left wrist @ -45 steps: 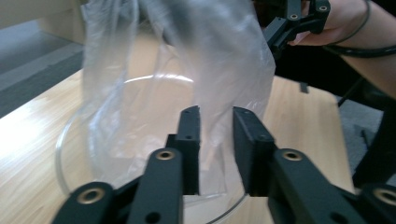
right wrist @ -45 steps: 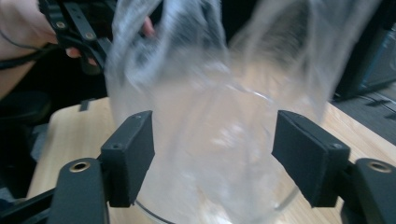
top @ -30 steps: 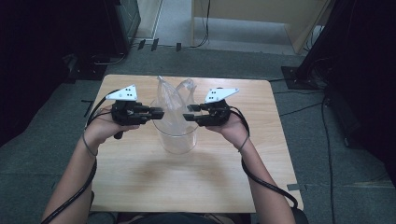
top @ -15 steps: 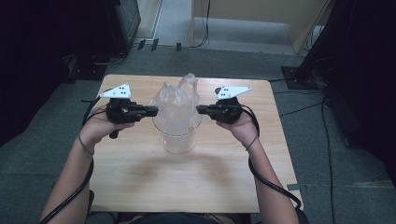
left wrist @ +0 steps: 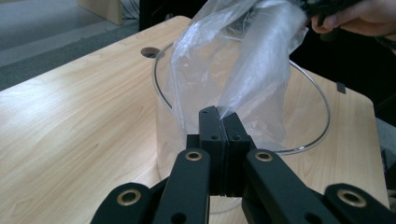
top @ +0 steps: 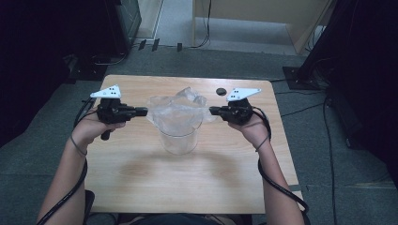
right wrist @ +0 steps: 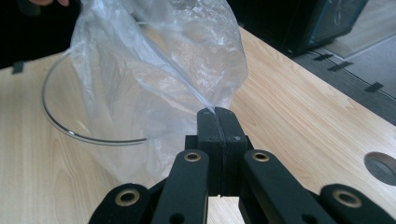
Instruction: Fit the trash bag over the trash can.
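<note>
A clear plastic bag is spread over the mouth of a clear round container at the middle of the wooden table. My left gripper holds the bag's left edge, and its jaws have just been closing on the film. In the left gripper view the gripper is shut on a pinch of the bag above the container's rim. My right gripper holds the opposite edge. The right gripper view shows that gripper shut on the bag beside the rim.
A small dark round hole sits in the tabletop behind the container, near the right gripper. Dark equipment and cables stand on the floor around the table. Bare wood lies in front of the container towards the person.
Both hands have moved apart, left hand leftward and right hand rightward. The bag, bunched upright before, is now pulled wider and lower over the container's mouth.
</note>
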`<state>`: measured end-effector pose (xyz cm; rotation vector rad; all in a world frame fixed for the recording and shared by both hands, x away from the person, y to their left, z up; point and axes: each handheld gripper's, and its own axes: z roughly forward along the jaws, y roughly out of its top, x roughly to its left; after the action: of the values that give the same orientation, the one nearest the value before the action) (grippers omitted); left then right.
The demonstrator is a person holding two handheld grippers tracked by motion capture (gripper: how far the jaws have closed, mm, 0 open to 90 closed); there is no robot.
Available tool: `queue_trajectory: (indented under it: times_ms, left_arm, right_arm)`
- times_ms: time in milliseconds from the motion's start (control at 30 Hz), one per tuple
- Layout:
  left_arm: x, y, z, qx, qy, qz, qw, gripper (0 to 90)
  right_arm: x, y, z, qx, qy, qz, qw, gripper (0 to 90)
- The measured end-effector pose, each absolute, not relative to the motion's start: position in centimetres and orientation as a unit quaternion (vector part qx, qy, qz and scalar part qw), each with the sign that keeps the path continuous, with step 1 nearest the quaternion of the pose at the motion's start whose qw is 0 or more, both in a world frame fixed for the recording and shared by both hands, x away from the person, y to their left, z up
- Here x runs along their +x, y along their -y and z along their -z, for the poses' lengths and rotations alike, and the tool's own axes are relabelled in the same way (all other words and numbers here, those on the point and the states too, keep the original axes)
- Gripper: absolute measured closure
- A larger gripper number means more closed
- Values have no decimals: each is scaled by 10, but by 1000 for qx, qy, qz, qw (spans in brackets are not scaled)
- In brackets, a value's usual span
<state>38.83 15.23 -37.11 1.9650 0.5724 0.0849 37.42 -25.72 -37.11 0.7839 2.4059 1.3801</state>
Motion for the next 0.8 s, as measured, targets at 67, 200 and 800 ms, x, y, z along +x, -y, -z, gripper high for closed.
queue_trajectory:
  times_ms: [67,200,800]
  left_arm:
    - [386,-150,367,808,-228,-25,543,793]
    - [381,-150,356,793,-220,-14,568,649]
    - [379,-154,333,768,-239,-48,592,577]
  right_arm:
    - [372,256,369,258,-828,-484,115,838]
    - [369,258,361,247,-822,-504,99,683]
    - [357,253,332,222,-804,-547,70,794]
